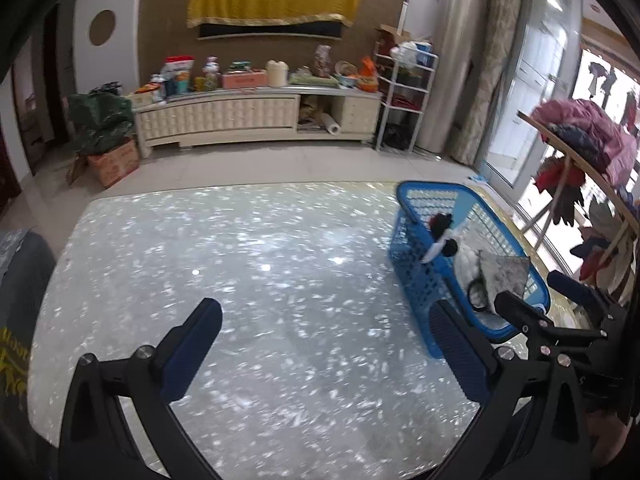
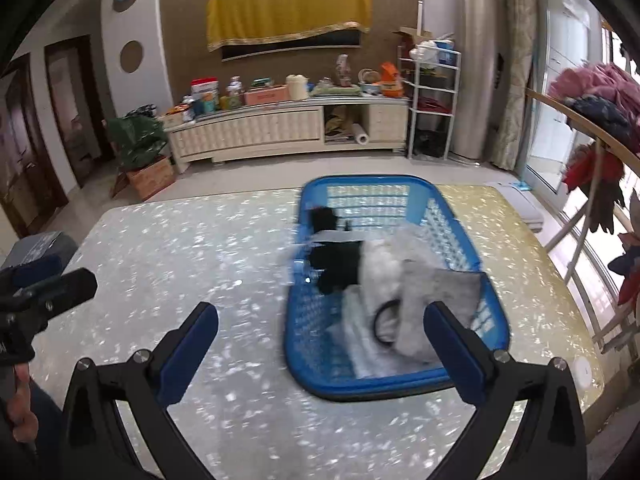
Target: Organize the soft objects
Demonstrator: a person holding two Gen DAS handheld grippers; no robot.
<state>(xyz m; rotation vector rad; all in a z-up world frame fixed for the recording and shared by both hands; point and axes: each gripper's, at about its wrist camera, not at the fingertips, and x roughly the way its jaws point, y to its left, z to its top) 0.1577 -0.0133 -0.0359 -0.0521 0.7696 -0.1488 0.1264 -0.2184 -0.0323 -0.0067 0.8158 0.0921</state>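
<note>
A blue plastic basket (image 2: 460,236) stands on the speckled table (image 2: 180,248), holding soft items: a black piece (image 2: 336,260), a white fluffy piece (image 2: 380,272) and a grey cloth (image 2: 440,292). The basket also shows in the left wrist view (image 1: 424,208), at the right. My right gripper (image 2: 320,316) is open and empty, just in front of the basket's near rim. My left gripper (image 1: 324,312) is open and empty over the bare table (image 1: 240,260), left of the basket. The right gripper's body (image 1: 560,320) shows beside the basket in the left wrist view.
A cream TV cabinet (image 2: 280,124) with bottles and boxes stands against the far wall. A cardboard box (image 2: 150,176) sits on the floor at left. A wooden rack with hanging clothes (image 2: 592,108) stands to the right of the table.
</note>
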